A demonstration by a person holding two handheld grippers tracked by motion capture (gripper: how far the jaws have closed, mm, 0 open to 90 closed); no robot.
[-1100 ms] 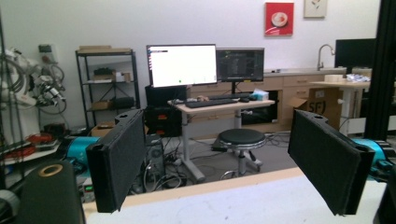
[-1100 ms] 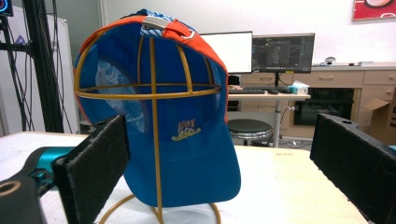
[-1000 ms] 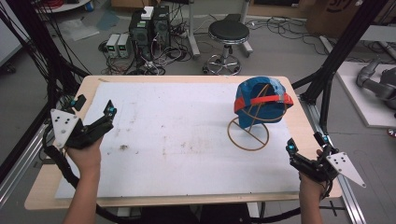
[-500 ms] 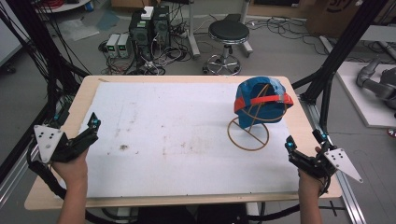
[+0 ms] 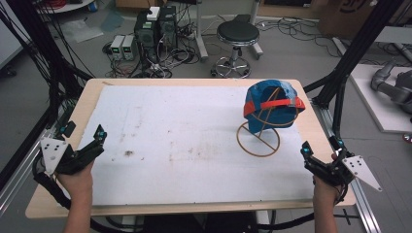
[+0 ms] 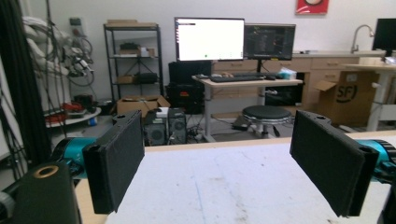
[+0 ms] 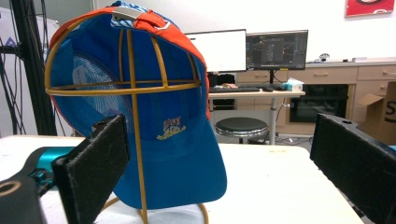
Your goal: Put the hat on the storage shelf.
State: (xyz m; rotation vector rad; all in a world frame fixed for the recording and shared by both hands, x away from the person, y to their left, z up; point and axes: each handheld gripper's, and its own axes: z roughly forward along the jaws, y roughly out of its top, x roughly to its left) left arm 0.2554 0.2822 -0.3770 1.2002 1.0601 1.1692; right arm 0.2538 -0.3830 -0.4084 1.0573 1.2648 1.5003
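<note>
Cap (image 5: 270, 108) sits on wire stand (image 5: 258, 141) near right edge of surface (image 5: 184, 145), untouched. Left tongs (image 5: 83, 138) spread, nothing between, at left edge. Right tongs (image 5: 320, 150) spread too, near front-right corner, apart from cap. Grab not begun, I'd say.

One cap (image 5: 272, 104) sat on one wire stand (image 5: 258, 141). Two grippers were there, one left (image 5: 83, 141) and one right (image 5: 320, 150). One table (image 5: 184, 141) held everything.

A blue cap (image 7: 154, 130) with an orange strap hangs on a yellow wire stand (image 7: 133, 140) at frame left — behind two spread black jaws, nothing between them.
</note>
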